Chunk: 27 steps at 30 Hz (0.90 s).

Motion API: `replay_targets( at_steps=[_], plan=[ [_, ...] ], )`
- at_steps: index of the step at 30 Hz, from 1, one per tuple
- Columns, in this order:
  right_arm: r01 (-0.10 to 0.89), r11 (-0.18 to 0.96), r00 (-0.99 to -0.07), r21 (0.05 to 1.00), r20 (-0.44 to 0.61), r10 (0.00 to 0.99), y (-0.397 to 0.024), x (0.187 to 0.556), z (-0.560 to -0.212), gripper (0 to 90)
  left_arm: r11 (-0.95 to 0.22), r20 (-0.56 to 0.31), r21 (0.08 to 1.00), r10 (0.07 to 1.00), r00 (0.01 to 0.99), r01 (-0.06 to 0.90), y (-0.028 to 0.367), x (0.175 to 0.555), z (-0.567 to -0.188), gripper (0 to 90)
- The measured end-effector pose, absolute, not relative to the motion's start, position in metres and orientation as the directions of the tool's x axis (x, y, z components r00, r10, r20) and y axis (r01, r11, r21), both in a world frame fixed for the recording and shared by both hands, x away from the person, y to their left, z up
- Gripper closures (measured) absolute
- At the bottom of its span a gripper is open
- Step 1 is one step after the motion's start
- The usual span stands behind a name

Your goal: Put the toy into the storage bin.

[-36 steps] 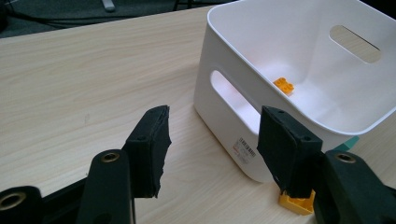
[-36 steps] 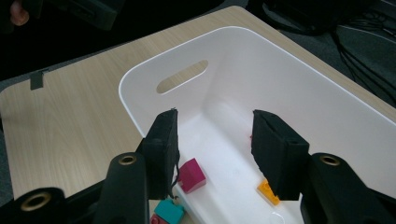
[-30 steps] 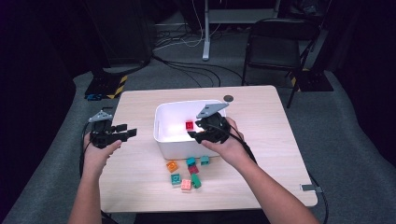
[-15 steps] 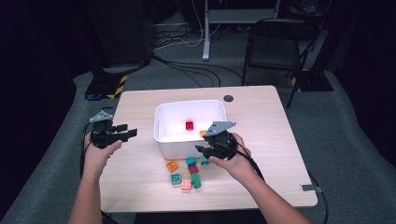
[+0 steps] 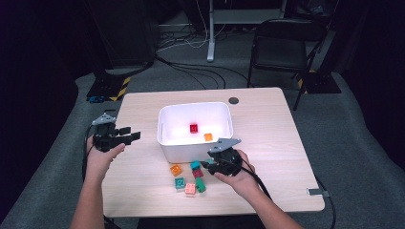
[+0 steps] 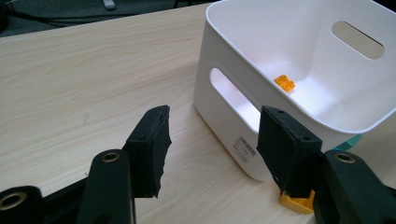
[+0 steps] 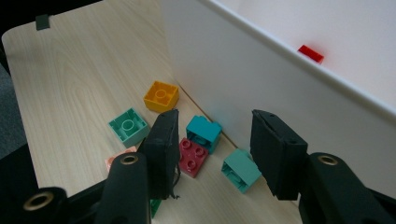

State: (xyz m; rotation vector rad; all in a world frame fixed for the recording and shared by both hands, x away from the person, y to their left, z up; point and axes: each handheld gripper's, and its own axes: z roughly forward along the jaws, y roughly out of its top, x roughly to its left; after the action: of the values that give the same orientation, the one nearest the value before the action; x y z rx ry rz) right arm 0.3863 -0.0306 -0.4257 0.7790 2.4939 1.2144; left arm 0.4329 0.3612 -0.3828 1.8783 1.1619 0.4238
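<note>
With its jaws spread, the right gripper (image 7: 212, 149) could knock the packed dark red brick (image 7: 193, 156) aside against neighbouring bricks.

A light wood-grain table (image 5: 267, 138) is standing on grey carpet. A white bin (image 5: 195, 151) is sitting at its centre. Loose bricks are lying at the bin's six o'clock: an orange brick (image 5: 175, 170), a teal brick (image 5: 195, 165), a dark red brick (image 5: 197, 173), a green brick (image 5: 179, 183), a pink brick (image 5: 190, 188). A round black grommet (image 5: 233, 100) is sitting at the bin's one o'clock.
</note>
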Motion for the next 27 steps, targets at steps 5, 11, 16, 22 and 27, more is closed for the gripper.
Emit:
replay_targets(
  at_steps=[5, 11, 16, 22, 27],
  plan=[
    [0.357, 0.514, -0.821, 0.78, 0.0, 0.571, -0.03, 0.381, -0.438, 51.7, -0.207, -0.137, 0.797, 0.853, 0.504, 0.567, 0.36, 0.434, -0.385, 46.7],
    [0.351, 0.522, -0.828, 0.777, -0.003, 0.561, -0.029, 0.375, -0.449, 51.8, -0.214, -0.131, 0.797, 0.852, 0.507, 0.565, 0.359, 0.434, -0.385, 47.6],
    [0.353, 0.539, -0.833, 0.765, -0.006, 0.553, -0.023, 0.368, -0.46, 51.9, -0.217, -0.127, 0.796, 0.852, 0.507, 0.565, 0.359, 0.435, -0.386, 48.4],
    [0.358, 0.549, -0.842, 0.755, 0.007, 0.539, -0.016, 0.362, -0.471, 51.9, -0.222, -0.123, 0.794, 0.853, 0.508, 0.565, 0.358, 0.435, -0.386, 49.1],
    [0.358, 0.556, -0.852, 0.751, 0.018, 0.523, -0.011, 0.359, -0.477, 51.4, -0.22, -0.124, 0.795, 0.853, 0.506, 0.565, 0.358, 0.435, -0.387, 49.0]
  ],
)
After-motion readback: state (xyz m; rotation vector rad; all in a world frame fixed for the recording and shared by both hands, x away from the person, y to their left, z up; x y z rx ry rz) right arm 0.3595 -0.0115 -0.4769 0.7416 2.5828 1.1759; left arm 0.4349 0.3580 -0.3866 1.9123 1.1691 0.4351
